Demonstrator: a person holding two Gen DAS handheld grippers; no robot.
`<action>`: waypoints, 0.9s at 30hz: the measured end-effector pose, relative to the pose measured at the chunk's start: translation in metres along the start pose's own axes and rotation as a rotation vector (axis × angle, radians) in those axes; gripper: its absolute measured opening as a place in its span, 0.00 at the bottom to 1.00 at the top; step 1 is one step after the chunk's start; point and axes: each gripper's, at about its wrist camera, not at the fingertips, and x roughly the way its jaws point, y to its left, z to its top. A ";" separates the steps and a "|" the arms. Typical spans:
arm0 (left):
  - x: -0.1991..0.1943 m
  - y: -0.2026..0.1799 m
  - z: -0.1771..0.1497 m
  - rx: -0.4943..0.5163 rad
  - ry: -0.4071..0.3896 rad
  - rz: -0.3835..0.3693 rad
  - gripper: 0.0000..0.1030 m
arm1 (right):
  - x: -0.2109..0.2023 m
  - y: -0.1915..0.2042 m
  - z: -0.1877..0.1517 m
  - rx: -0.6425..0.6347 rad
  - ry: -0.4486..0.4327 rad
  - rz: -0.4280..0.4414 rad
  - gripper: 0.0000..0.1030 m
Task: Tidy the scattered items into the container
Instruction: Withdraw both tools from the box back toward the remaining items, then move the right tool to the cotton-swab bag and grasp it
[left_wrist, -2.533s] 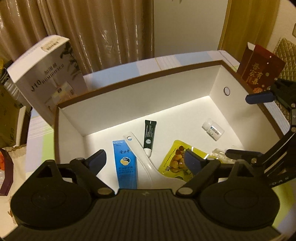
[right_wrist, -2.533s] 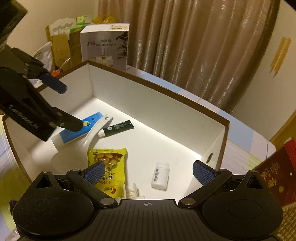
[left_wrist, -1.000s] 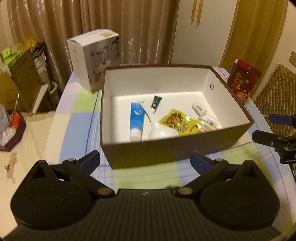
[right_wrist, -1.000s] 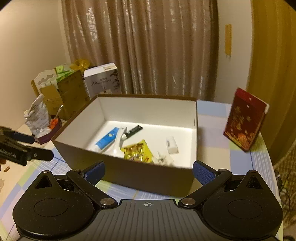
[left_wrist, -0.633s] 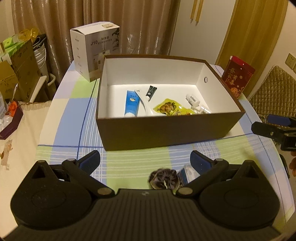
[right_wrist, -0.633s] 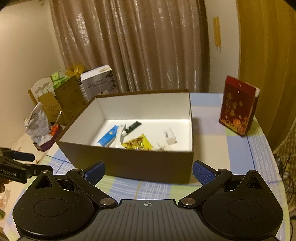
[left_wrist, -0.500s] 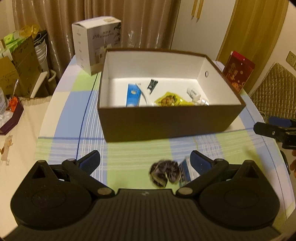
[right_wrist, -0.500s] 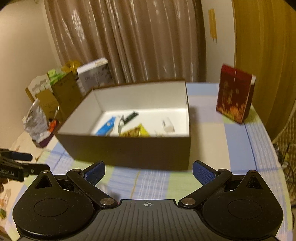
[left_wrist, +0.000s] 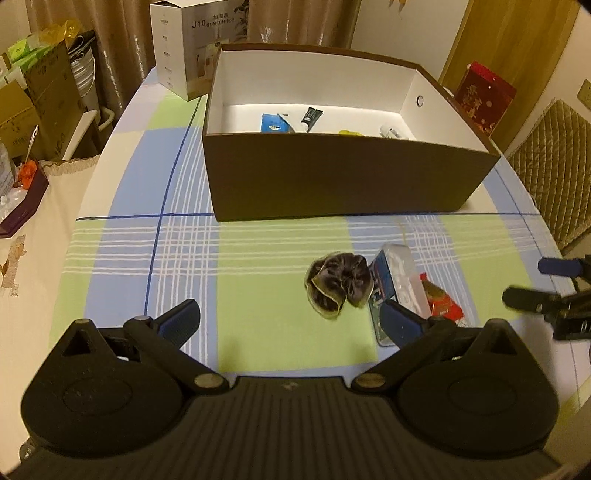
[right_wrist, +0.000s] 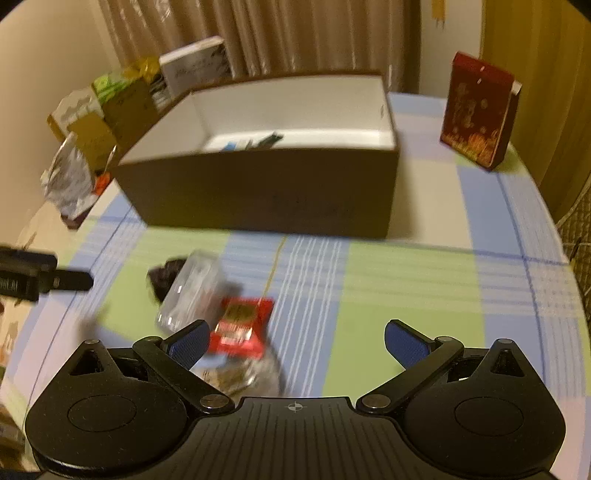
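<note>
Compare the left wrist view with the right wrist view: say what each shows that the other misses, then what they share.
Only the left wrist view shows the blue tube, the dark tube and the white bottle sharply inside the box, and the scrunchie whole. Only the right wrist view, which is blurred, shows the whole front of the red box and a clear wrapper below the red packet. Both show the box, the clear packet, the red packet, the checked cloth, and both grippers open: left, right.
</note>
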 end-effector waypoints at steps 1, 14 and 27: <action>0.000 0.000 -0.001 0.000 0.001 0.001 0.99 | 0.002 0.003 -0.004 -0.003 0.011 0.004 1.00; 0.005 0.005 -0.012 -0.015 0.034 -0.013 0.99 | 0.027 0.021 -0.030 0.016 0.113 -0.023 1.00; 0.008 0.019 -0.017 -0.043 0.056 0.005 0.99 | 0.047 0.034 -0.031 0.083 0.092 -0.011 0.82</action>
